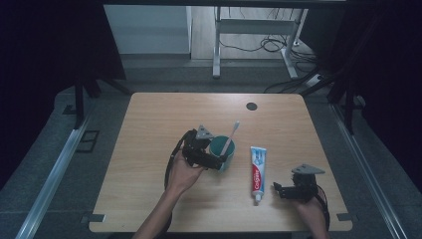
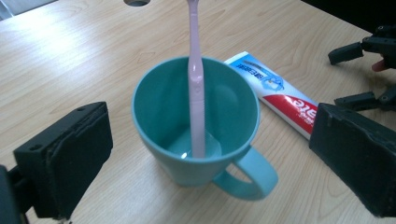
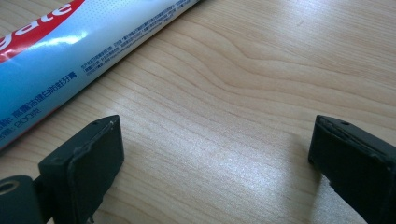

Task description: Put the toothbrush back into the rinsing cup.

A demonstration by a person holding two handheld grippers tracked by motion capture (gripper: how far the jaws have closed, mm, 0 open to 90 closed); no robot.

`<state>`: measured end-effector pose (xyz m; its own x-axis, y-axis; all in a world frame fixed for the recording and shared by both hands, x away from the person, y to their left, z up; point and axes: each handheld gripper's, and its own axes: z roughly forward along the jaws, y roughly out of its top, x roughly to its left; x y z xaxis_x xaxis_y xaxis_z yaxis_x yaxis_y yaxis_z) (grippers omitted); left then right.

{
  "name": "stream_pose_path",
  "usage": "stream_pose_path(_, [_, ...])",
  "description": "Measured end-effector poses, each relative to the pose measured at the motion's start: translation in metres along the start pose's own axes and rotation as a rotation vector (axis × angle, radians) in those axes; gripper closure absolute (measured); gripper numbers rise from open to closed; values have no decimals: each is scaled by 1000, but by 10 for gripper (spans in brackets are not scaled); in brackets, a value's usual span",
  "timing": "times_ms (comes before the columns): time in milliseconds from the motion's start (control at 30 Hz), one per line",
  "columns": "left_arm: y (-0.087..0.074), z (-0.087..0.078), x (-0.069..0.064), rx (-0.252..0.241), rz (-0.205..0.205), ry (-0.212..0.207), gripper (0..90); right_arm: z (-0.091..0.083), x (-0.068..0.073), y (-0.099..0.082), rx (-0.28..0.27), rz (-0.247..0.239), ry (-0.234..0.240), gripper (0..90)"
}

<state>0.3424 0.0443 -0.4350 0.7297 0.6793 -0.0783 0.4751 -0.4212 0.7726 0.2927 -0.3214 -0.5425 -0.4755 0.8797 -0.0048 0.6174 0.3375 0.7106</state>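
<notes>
Teal mug (image 1: 222,152) stands upright near the middle of the wooden counter (image 1: 149,129) and serves as the landmark. A pink toothbrush (image 1: 229,138) stands in the mug, its foot on the mug's floor and its shaft leaning on the far rim, head up. In the left claw view the mug's handle (image 2: 250,175) points toward the camera and a little to the right.

The left claw (image 1: 219,162) sits at the mug's near left side, held by the person's left hand (image 1: 183,174). Its jaws are spread wide, one on each side of the mug and clear of its wall, gripping nothing.

A toothpaste tube (image 1: 257,172) lies flat just right of the mug, apart from it, its white cap toward the person and its flat end away.

The right claw (image 1: 278,189) rests farther right of the mug, beyond the tube's cap end, in the right hand (image 1: 311,211). Its jaws are wide apart over bare wood and hold nothing; in the right claw view the tube (image 3: 60,56) lies ahead of the left jaw, not touching it.

A dark round hole (image 1: 252,106) sits in the counter beyond the mug, near the far edge.
</notes>
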Motion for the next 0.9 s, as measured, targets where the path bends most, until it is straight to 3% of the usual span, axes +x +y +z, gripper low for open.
stream_pose_path(467, [-19,-17,6,-5,23,23,0,0,0,0,0,-1,0,30])
stream_pose_path(900, [-47,-28,14,9,11,53,0,0,0,0,0,1,0,30])
